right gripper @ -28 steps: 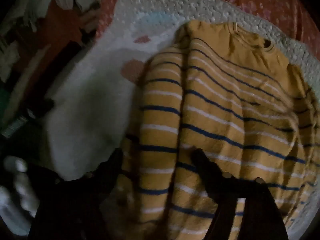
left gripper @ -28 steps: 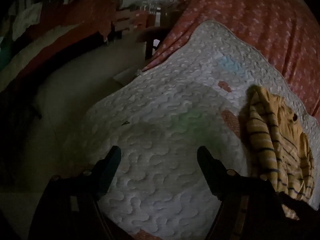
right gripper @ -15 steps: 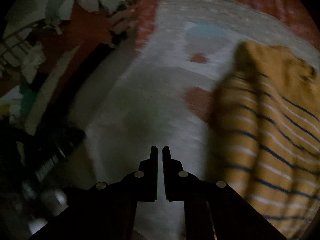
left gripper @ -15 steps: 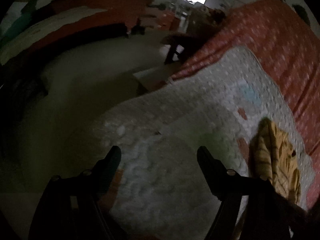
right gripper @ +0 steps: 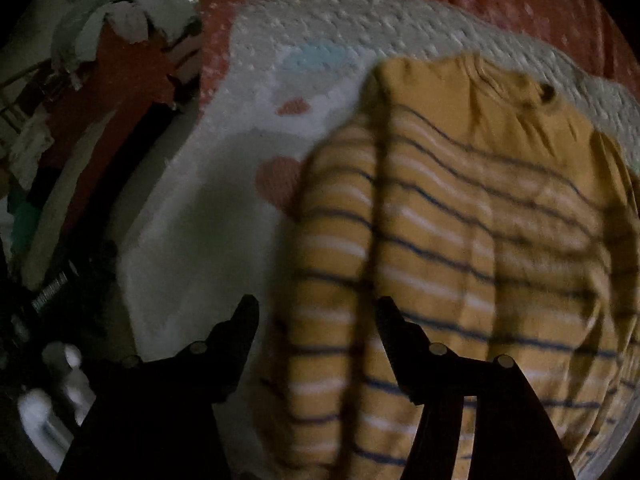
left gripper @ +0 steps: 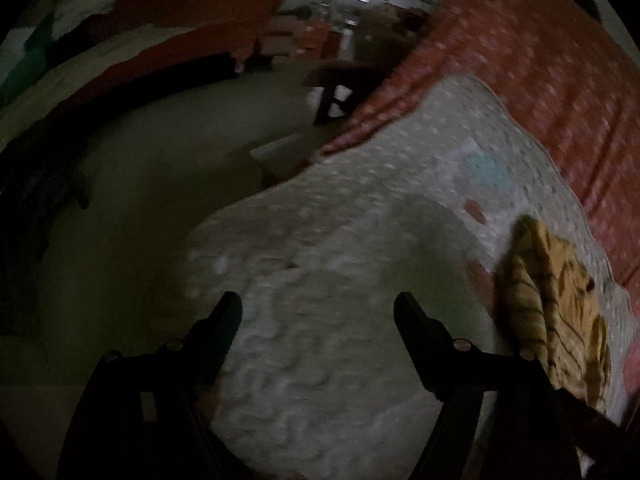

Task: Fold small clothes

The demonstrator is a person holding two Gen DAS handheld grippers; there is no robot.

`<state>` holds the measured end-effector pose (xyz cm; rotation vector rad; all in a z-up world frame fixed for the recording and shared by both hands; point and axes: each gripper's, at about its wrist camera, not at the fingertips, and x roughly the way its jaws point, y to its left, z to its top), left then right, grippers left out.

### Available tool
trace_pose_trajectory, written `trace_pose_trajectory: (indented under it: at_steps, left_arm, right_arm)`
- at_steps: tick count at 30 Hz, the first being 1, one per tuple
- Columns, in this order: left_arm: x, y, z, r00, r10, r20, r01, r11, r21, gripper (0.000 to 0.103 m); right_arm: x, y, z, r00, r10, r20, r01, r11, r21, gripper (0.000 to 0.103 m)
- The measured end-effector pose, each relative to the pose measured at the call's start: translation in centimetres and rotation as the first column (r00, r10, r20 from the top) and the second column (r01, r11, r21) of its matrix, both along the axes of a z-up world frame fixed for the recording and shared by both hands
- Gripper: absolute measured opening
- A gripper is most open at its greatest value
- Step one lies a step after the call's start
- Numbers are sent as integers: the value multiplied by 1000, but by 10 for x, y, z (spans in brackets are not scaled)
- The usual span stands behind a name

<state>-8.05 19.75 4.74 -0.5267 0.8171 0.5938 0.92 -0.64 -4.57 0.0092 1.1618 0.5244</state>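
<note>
A small yellow sweater (right gripper: 460, 240) with blue and white stripes lies on a white quilted mat (right gripper: 208, 220) spread over a bed. Its left sleeve is folded over the body. My right gripper (right gripper: 318, 316) is open and empty, hovering over the sweater's lower left part. In the left wrist view the sweater (left gripper: 556, 300) lies at the right edge. My left gripper (left gripper: 318, 312) is open and empty above the bare mat (left gripper: 340, 280), to the left of the sweater.
A red dotted bedspread (left gripper: 540, 80) lies under the mat. The bed's left edge drops to a pale floor (left gripper: 132, 200). A dark wooden stool (left gripper: 340, 84) stands on the floor. Piled clothes (right gripper: 120, 12) lie at the far left.
My right gripper was shut half a second ago and now stands open, and it has moved right over the sweater. My left gripper has stayed open, its view shifting little.
</note>
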Motion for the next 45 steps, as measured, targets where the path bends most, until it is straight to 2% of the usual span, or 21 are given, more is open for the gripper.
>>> trace_pose_trajectory:
  at_steps: [1,3,4,5,9,11,16,19,20,24,26,28,31,34,36,37,38,39,41,43,45]
  left_arm:
    - [3,-6,1,1000,-15,-1,15,1000,9,78]
    - [6,-11,4,1000,-31,-1,31,999,25,78]
    - [7,-13,5,999,-35,-1,35,999,35,78]
    - [7,-14,6,999,-36,-1,36,998,48,78]
    - [2,-5,3,1000,-4,-4,4,999,39,78]
    - [-1,3,0,1000,16,-6,-16,1000,14,78]
    - [-3,8,-1,1000,26,8,-26,1000,-4,78]
    - [-7,10,4,999,43,32,-43,999,7,78]
    - [-9,12,3,998,52,35,-52,999,4,78]
    - [-12,19,0,997,72,33,-71,997,-25,78]
    - [-14,20,-1,997,75,31,-74,997,-28,78]
    - [-13,18,-1,997,65,36,-64,998,-26,78]
    - [-12,7,3,998,17,65,-16,1000,-21,78]
    - [-10,-17,13,985,-111,131,113,994,-7,78]
    - [-7,-40,17,958,-234,167,238,971,-5,78]
    - [-5,-54,16,939,-300,169,306,952,-11,78]
    - [0,-70,11,913,-375,160,386,921,-45,78]
    - [2,-80,6,900,-409,151,423,903,-77,78]
    - [3,-98,-1,890,-439,128,452,885,-108,78]
    - [1,-109,-1,892,-442,97,448,892,-60,78]
    - [0,-109,2,902,-425,76,427,904,-19,78]
  right_arm:
    - [-3,-3,-2,1000,0,0,0,1000,-4,64]
    - [-10,5,-14,1000,27,-1,-27,999,-43,48]
    - [-11,11,-17,999,50,7,-49,997,-66,17]
    - [-12,15,-22,998,59,6,-59,994,-94,9]
    - [-10,14,-7,998,61,16,-60,997,-37,8]
    - [-10,19,2,998,69,10,-69,997,24,7]
    - [3,65,16,991,132,-35,-125,978,168,7]
    - [6,116,15,977,209,-41,-195,955,223,8]
    - [10,134,11,972,228,-50,-210,949,235,11]
    - [26,168,-13,966,215,-147,-170,948,267,16]
    - [26,157,-9,970,180,-165,-120,940,321,19]
    - [19,132,6,976,165,-143,-108,934,340,24]
    - [6,67,36,993,105,-47,-86,951,298,37]
    - [-25,-33,55,998,-43,40,34,981,190,41]
    - [-47,-96,55,989,-145,39,139,982,131,43]
    - [-61,-129,53,980,-198,7,195,971,138,44]
    - [-77,-157,47,969,-246,-31,248,956,158,44]
    - [-89,-174,45,961,-271,-56,277,945,173,44]
    - [-122,-185,39,962,-264,-75,274,941,197,44]
    - [-137,-166,37,977,-204,-62,213,956,201,44]
    - [-157,-134,33,995,-98,-28,101,978,183,49]
